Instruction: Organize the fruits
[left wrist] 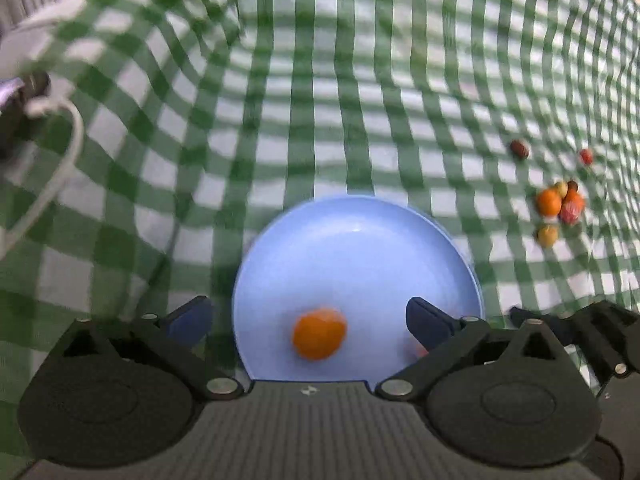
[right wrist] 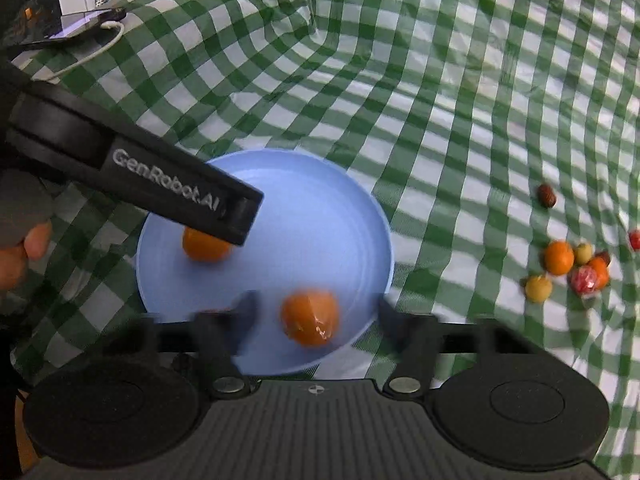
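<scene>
A light blue plate [left wrist: 360, 240] [right wrist: 340, 216] sits on the green checked cloth. Two orange fruits lie on it. One orange [left wrist: 319, 334] lies between the wide-open fingers of my left gripper [left wrist: 308, 320]; in the right wrist view that orange [right wrist: 204, 248] is partly hidden under the left gripper's black body [right wrist: 160, 184]. The other orange [right wrist: 309, 317] lies between the open fingers of my right gripper [right wrist: 316, 312]. Neither gripper touches its fruit. A cluster of small fruits [left wrist: 558, 204] [right wrist: 572, 268] lies on the cloth to the right.
A dark brown fruit [left wrist: 520, 149] [right wrist: 546, 195] and a red one [left wrist: 586, 157] [right wrist: 635, 239] lie apart from the cluster. A phone [right wrist: 68, 32] with a white cable [left wrist: 60, 176] lies at the far left. The right gripper's body [left wrist: 580, 328] shows beside the plate.
</scene>
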`<state>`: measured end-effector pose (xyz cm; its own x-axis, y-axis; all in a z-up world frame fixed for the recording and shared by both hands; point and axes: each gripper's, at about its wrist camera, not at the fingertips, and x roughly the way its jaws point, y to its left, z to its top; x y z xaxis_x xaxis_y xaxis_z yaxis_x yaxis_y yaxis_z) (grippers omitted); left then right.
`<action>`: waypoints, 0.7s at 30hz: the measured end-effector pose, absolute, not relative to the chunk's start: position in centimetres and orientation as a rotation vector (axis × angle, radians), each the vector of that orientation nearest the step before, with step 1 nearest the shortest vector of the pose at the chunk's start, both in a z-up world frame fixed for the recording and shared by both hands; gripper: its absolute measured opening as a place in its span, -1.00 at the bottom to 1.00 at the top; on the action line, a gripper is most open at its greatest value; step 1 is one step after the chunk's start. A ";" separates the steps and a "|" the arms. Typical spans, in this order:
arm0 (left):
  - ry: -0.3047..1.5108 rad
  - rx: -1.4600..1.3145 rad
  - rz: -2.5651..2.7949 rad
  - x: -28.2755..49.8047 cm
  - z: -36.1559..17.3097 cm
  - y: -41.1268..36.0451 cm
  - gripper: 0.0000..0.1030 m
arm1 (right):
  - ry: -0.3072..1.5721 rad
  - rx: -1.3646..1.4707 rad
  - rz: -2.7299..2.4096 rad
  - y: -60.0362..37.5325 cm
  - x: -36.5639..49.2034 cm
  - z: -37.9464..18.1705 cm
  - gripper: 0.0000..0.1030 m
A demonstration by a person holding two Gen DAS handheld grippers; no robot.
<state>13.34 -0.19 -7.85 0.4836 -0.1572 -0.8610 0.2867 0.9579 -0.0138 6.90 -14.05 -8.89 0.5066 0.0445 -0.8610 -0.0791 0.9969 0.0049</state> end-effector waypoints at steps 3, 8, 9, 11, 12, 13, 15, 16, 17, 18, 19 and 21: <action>1.030 0.151 -0.268 12.5 -7.0 0.2 0.99 | 1.011 -0.035 0.079 -14.1 6.2 -7.4 0.79; 1.057 0.143 -0.248 9.9 -5.8 1.7 0.99 | 1.041 -0.007 0.093 -13.8 3.0 -5.8 0.92; 1.063 0.140 -0.237 9.0 -5.7 2.1 0.99 | 1.050 -0.001 0.093 -13.7 2.3 -5.5 0.93; 1.074 0.140 -0.224 7.5 -5.4 2.7 0.99 | 1.065 0.016 0.089 -13.6 0.7 -5.1 0.93; 1.078 0.139 -0.221 6.7 -5.3 2.9 0.99 | 1.065 0.022 0.088 -13.6 0.2 -4.8 0.93; 1.078 0.136 -0.216 5.9 -5.1 3.2 0.99 | 1.062 0.027 0.085 -13.6 -0.4 -4.5 0.94; 1.066 0.128 -0.207 4.5 -4.5 3.6 0.99 | 1.040 0.025 0.072 -13.6 -0.9 -3.7 0.94; 1.056 0.124 -0.203 3.8 -4.1 3.8 0.99 | 1.022 0.022 0.061 -13.6 -1.2 -3.2 0.95; 1.047 0.122 -0.203 3.3 -3.8 3.9 0.99 | 1.005 0.020 0.052 -13.7 -1.4 -2.7 0.96; 1.037 0.122 -0.203 2.9 -3.4 4.0 0.99 | 0.989 0.022 0.047 -13.7 -1.6 -2.3 0.99; 1.024 0.123 -0.203 2.4 -3.0 4.0 0.99 | 0.973 0.027 0.043 -13.8 -1.8 -1.8 0.99; 1.000 0.122 -0.200 1.7 -2.3 4.1 0.99 | 0.952 0.034 0.039 -14.0 -2.4 -1.1 0.99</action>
